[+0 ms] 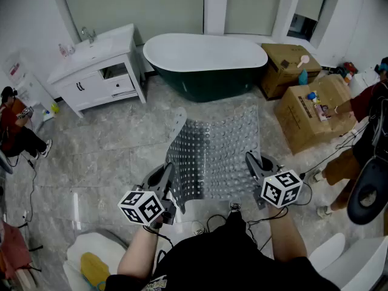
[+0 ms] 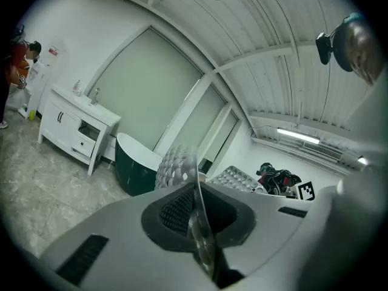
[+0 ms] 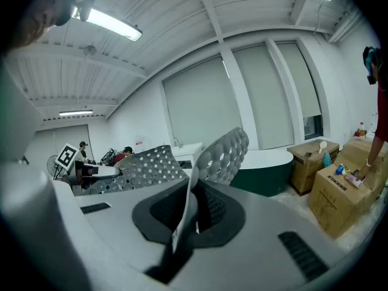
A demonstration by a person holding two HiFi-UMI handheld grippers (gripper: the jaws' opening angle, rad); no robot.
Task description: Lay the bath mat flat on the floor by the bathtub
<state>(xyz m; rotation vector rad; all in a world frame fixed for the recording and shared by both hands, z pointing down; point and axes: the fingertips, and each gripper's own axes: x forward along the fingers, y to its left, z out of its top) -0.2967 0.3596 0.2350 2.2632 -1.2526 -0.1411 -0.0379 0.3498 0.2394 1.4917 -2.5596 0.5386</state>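
A grey perforated bath mat (image 1: 215,153) hangs in the air above the marble floor, its far edge curling near the dark green bathtub (image 1: 206,65). My left gripper (image 1: 168,183) is shut on the mat's near left corner, and my right gripper (image 1: 251,168) is shut on the near right corner. In the left gripper view the mat (image 2: 176,165) stands edge-on between the jaws, with the tub (image 2: 136,165) behind. In the right gripper view the mat (image 3: 227,150) curves up out of the jaws, the tub (image 3: 267,168) beyond it.
A white vanity with sink (image 1: 97,68) stands left of the tub. Cardboard boxes (image 1: 312,111) sit at the right, with a person (image 1: 364,132) beside them. Another person (image 1: 15,126) sits at the far left. Cables (image 1: 212,223) lie on the floor near my feet.
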